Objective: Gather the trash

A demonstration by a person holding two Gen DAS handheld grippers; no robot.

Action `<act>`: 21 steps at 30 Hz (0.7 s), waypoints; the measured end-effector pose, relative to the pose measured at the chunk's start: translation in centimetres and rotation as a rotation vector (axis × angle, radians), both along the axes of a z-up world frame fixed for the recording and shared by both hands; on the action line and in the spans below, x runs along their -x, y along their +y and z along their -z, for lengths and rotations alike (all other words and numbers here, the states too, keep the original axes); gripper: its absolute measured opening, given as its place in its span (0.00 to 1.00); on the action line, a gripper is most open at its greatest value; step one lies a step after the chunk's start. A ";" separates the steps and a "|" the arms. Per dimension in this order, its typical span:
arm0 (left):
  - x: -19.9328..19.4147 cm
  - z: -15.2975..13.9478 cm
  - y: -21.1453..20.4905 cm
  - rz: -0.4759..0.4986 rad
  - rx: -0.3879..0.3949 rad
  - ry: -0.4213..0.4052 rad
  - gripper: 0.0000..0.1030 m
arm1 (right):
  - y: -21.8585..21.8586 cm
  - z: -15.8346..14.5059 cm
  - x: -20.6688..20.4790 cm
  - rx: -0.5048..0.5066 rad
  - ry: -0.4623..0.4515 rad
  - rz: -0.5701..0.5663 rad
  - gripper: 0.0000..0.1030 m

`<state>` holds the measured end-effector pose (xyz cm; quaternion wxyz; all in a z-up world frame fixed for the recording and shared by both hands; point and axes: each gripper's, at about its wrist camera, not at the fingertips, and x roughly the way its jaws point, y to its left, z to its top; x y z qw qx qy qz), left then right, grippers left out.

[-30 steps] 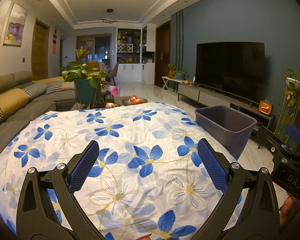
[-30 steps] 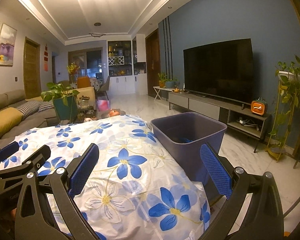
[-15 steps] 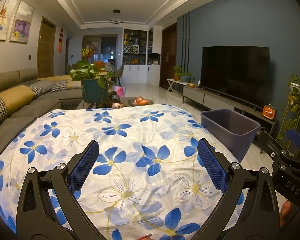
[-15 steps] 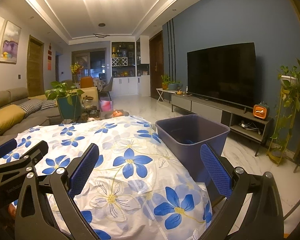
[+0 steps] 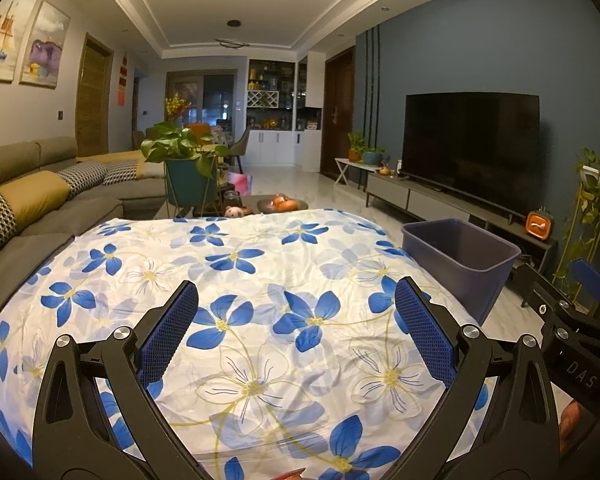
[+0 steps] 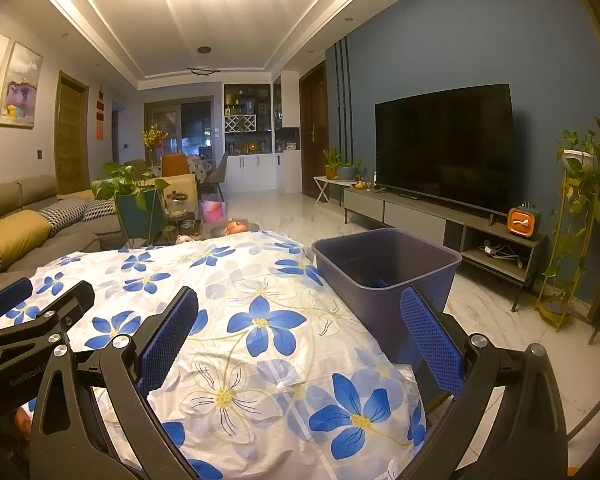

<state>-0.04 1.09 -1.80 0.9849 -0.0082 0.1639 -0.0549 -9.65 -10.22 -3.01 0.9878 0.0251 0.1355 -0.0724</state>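
A dark purple plastic bin (image 5: pixel 460 254) stands at the right edge of a table covered by a white cloth with blue flowers (image 5: pixel 235 280). It also shows in the right wrist view (image 6: pixel 384 264), with something blue at its bottom (image 6: pixel 381 282). My left gripper (image 5: pixel 295 332) is open and empty above the cloth. My right gripper (image 6: pixel 300 336) is open and empty near the bin's near side. No loose trash shows on the cloth.
A grey sofa (image 5: pixel 39 208) with cushions runs along the left. A potted plant (image 5: pixel 183 168) and a low table with fruit (image 5: pixel 281 202) stand beyond the cloth. A TV (image 5: pixel 470 144) on a long cabinet fills the right wall. A plant stand (image 6: pixel 576 216) is at far right.
Both cameras have tilted slightly, so the table and bin sit lower in the views. Both grippers stay open and empty.
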 end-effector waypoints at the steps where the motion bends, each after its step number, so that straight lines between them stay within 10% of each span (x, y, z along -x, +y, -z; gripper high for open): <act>1: 0.0 0.0 0.0 0.000 0.000 0.000 0.94 | -0.1 0.0 0.1 0.000 0.000 0.001 0.95; 21: 0.1 -0.2 0.1 -0.002 0.001 -0.006 0.94 | -0.2 -0.1 0.0 -0.001 -0.006 0.000 0.95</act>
